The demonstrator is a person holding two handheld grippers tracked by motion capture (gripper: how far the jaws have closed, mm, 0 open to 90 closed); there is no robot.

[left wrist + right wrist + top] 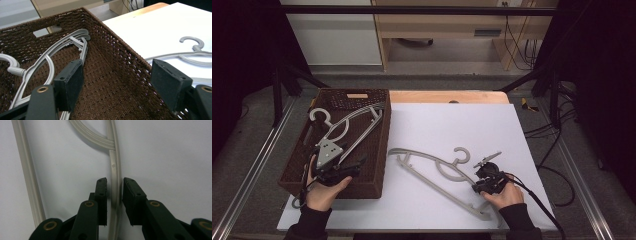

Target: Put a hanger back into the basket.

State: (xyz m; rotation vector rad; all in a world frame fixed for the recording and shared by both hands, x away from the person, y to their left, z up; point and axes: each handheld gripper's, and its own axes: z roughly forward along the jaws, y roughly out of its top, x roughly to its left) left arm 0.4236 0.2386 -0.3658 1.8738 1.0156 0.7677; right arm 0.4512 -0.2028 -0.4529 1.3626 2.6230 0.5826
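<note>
A grey plastic hanger lies flat on the white board, hook pointing away from me. My right gripper is at its lower right arm. In the right gripper view the jaws are shut on the hanger's thin bar, a pad on either side. A second grey hanger lies inside the brown wicker basket. My left gripper hovers over the basket's near end. It is open, and its pads stand wide apart with nothing between them above the basket hanger.
The basket's woven wall runs between the left gripper and the white board, where the table hanger's hook lies. A cable trails from the right gripper off the board's right side. Metal rails flank the table.
</note>
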